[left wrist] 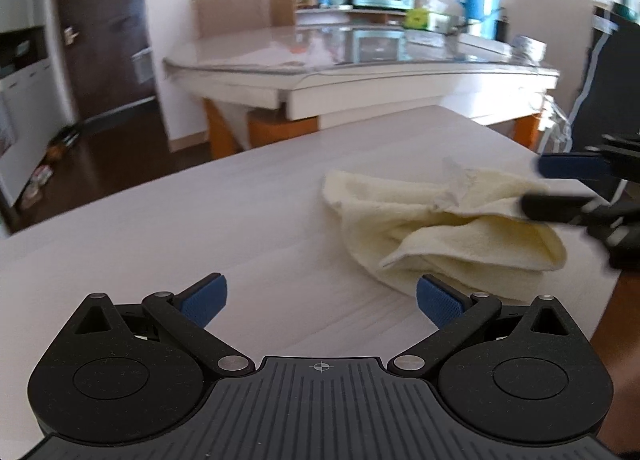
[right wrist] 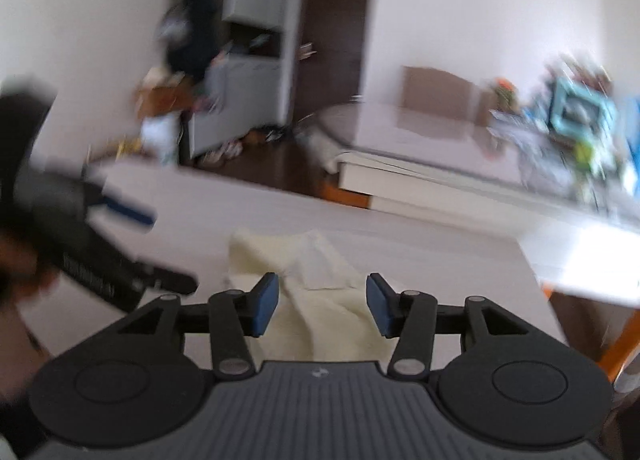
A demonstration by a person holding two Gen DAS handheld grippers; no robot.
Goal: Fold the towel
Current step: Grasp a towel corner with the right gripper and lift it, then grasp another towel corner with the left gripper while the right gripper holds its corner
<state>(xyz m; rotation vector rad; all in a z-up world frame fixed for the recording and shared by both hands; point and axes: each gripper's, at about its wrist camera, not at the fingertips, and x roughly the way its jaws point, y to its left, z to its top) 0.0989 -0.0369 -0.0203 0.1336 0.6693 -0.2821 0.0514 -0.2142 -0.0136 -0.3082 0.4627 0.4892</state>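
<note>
I see the towel [left wrist: 440, 227] bunched in a loose, rumpled heap toward the table's [left wrist: 200, 227] far right corner — layers overlapping, no clean edges. My left gripper [left wrist: 321, 302] hangs spread wide just short of its near edge, holding nothing. My right gripper [right wrist: 321, 306] is parted about halfway with cloth lying between the fingers, nothing pinched. To fold well, I judge each gripper should find a single-layer corner — not a bunch — and draw the cloth flat so edges can meet.
</note>
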